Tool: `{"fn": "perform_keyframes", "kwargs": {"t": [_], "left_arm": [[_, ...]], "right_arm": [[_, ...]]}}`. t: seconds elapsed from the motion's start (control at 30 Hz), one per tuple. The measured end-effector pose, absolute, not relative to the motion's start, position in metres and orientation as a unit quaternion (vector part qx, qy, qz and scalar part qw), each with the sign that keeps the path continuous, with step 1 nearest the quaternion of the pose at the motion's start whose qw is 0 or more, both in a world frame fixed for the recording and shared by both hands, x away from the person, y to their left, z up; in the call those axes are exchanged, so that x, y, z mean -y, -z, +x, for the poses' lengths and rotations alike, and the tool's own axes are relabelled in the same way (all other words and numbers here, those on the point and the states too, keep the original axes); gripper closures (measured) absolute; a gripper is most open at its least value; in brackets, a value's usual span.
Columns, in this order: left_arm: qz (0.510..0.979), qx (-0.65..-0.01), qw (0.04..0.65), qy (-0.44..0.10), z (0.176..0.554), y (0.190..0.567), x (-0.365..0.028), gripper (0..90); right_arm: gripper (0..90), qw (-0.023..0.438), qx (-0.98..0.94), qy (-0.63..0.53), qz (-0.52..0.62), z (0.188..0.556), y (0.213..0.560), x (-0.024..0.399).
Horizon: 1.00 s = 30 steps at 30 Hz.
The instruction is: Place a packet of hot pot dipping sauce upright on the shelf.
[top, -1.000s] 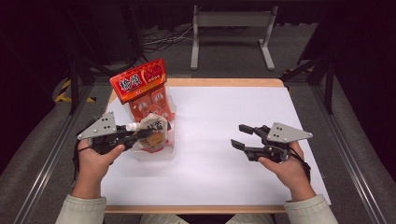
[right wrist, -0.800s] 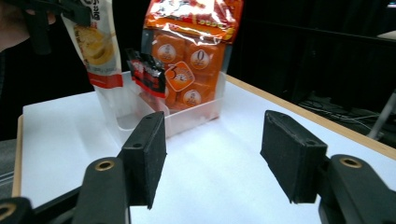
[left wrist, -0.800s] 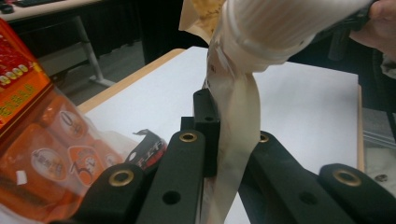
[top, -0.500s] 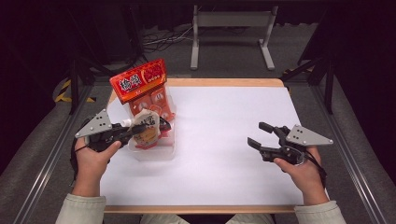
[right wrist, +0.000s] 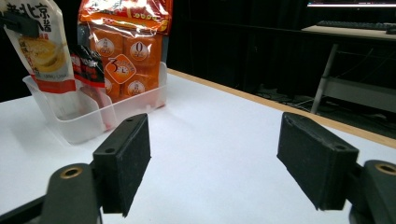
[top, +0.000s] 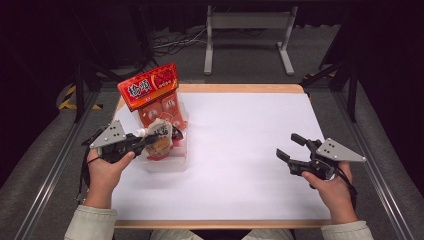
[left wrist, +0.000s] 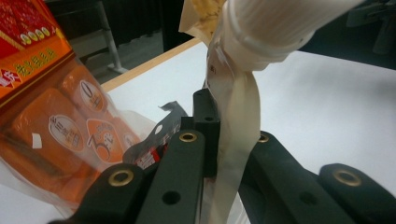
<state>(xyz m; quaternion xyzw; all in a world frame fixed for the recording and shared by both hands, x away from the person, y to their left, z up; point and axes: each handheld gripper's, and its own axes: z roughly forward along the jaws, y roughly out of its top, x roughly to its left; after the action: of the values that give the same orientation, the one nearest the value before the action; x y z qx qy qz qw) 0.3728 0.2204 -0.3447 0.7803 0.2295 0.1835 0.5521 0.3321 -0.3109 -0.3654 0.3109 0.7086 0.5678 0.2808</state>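
Note:
My left gripper (top: 154,140) is shut on a white spouted pouch (top: 161,136) with yellow and red print, and holds it over a clear plastic tub (top: 167,162). In the left gripper view the jaws pinch the pouch's flat edge (left wrist: 231,154) below its white cap (left wrist: 275,28). The right gripper view has the pouch (right wrist: 44,51) upright with its lower end inside the tub (right wrist: 84,123). My right gripper (top: 287,145) hovers over the table's right side, open; its jaws have just been opening, with nothing between the pads (right wrist: 128,158).
A large orange snack bag (top: 150,87) stands in the tub's far end, leaning against the pouch. The white table top (top: 240,150) stretches between the tub and my right hand. A metal stand (top: 247,22) is on the floor beyond the table.
My right gripper has moved right and a little toward the person, and its jaws stand wider apart. The left gripper with the pouch has stayed almost still.

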Motion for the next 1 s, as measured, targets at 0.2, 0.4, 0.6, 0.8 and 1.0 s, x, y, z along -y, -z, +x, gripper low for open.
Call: {"fn": "perform_keyframes", "kwargs": {"t": [0.2, 0.4, 0.6, 0.8, 1.0], "left_arm": [[0.783, -0.237, 0.549, -0.172, 0.371, 0.358, -0.221, 88.8], [0.787, -0.243, 0.543, -0.162, 0.372, 0.372, -0.220, 88.7], [0.790, -0.250, 0.537, -0.161, 0.373, 0.383, -0.220, 88.7], [0.791, -0.267, 0.528, -0.156, 0.374, 0.396, -0.219, 88.6], [0.790, -0.276, 0.524, -0.159, 0.373, 0.402, -0.218, 88.4]], "right_arm": [[25.1, 0.288, -0.705, -0.562, 0.323, 0.332, 0.372, 0.318], [24.8, 0.287, -0.696, -0.561, 0.343, 0.335, 0.377, 0.325], [24.7, 0.292, -0.689, -0.565, 0.349, 0.336, 0.379, 0.328], [24.7, 0.297, -0.687, -0.563, 0.349, 0.338, 0.380, 0.330], [24.7, 0.294, -0.688, -0.565, 0.349, 0.338, 0.382, 0.329]]}}
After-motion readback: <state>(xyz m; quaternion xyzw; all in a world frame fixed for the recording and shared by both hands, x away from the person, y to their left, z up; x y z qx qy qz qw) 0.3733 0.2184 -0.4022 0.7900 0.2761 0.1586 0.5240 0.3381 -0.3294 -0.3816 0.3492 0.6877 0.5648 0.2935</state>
